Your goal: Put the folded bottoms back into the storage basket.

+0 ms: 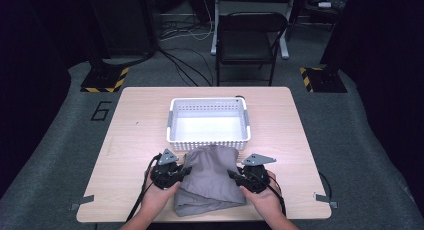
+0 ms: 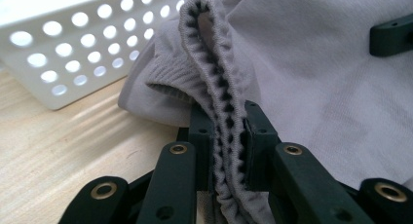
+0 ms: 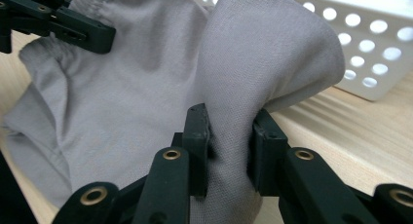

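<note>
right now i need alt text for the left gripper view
Black tongs pinch the ribbed elastic waistband of a grey garment, which stands up in a narrow fold. Behind it, a white perforated basket sits on a light wooden table.

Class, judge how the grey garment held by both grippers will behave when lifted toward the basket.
The grey garment is probably floppy: it folds and sags between the left gripper and right gripper. Its ribbed waistband likely grips well. It looks light.
</note>
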Motion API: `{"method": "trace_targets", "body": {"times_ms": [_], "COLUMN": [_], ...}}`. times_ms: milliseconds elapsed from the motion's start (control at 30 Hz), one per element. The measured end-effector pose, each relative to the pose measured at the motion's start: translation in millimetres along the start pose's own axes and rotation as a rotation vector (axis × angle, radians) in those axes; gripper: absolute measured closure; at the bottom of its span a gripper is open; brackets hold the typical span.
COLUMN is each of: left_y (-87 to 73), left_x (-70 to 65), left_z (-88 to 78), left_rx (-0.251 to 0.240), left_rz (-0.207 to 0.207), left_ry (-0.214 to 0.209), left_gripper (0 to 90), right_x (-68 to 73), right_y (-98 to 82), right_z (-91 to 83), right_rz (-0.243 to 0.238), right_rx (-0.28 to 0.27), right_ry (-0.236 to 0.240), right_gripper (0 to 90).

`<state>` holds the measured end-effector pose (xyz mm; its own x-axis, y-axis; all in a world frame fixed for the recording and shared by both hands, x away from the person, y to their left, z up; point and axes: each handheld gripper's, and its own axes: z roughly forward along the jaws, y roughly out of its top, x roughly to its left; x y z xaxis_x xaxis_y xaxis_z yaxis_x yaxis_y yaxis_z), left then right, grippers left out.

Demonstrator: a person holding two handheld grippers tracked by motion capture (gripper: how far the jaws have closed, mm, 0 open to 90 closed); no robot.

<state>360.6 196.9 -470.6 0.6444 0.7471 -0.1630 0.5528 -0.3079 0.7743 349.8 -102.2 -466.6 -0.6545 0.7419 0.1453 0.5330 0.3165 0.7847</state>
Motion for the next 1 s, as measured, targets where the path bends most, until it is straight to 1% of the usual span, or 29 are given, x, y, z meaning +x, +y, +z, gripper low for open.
{"method": "trace_targets", "body": {"times_ms": [33, 133, 167, 200, 233, 267, 300, 333, 367, 400, 467, 567, 767, 900, 1000], "left_y": [1.4, 5.7, 6.3, 7.8, 8.3, 9.8, 10.9, 12.4, 14.3, 16.9, 23.0, 34.2, 57.2, 68.4, 76.3], "left_x": [1.1, 0.5, 0.0, 1.0, 0.6, 2.2, 2.0, 2.0, 1.5, 2.4, 2.7, 3.3, 6.9, 11.5, 14.3], "left_z": [-1.3, -5.5, -6.3, -7.7, -8.5, -10.2, -11.4, -13.0, -14.3, -16.3, -20.3, -26.4, -33.7, -34.6, -34.1], "left_rx": [0.0, -0.004, -0.003, -0.004, -0.007, -0.003, -0.008, -0.007, -0.013, -0.016, -0.024, -0.028, -0.036, -0.04, -0.051], "left_rz": [0.01, 0.019, 0.013, 0.024, 0.011, 0.031, 0.031, 0.028, 0.027, 0.04, 0.043, 0.063, 0.091, 0.087, 0.071], "left_ry": [-0.007, -0.006, -0.003, 0.001, -0.002, -0.002, 0.005, 0.002, 0.01, 0.014, 0.019, 0.028, 0.044, 0.051, 0.059], "left_gripper": [77.7, 77.7, 77.6, 77.7, 77.7, 77.7, 77.7, 77.6, 77.7, 77.7, 77.7, 77.6, 77.6, 77.6, 77.6], "right_x": [2.3, 7.4, 8.7, 9.2, 10.6, 10.1, 10.8, 10.6, 10.5, 10.4, 10.4, 10.3, 10.1, 8.3, 5.1], "right_y": [1.6, 5.5, 7.8, 9.2, 11.0, 12.2, 13.4, 15.0, 16.7, 18.8, 23.3, 32.7, 51.7, 65.8, 76.0], "right_z": [-1.4, -4.3, -5.4, -6.1, -7.3, -8.1, -9.2, -10.6, -11.8, -13.1, -15.9, -21.1, -26.5, -26.7, -25.3], "right_rz": [0.002, -0.026, -0.039, -0.047, -0.04, -0.048, -0.035, -0.033, -0.033, -0.032, -0.024, -0.021, -0.046, -0.075, -0.076], "right_rx": [0.0, -0.013, -0.014, -0.017, -0.022, -0.024, -0.031, -0.032, -0.036, -0.039, -0.055, -0.08, -0.101, -0.102, -0.094], "right_ry": [0.002, -0.009, -0.012, -0.013, -0.017, -0.014, -0.014, -0.011, -0.011, -0.008, -0.006, -0.003, -0.025, -0.041, -0.055], "right_gripper": [72.0, 72.1, 72.1, 72.0, 72.0, 72.1, 72.1, 72.0, 72.0, 72.0, 72.0, 72.0, 72.0, 72.0, 71.9]}}
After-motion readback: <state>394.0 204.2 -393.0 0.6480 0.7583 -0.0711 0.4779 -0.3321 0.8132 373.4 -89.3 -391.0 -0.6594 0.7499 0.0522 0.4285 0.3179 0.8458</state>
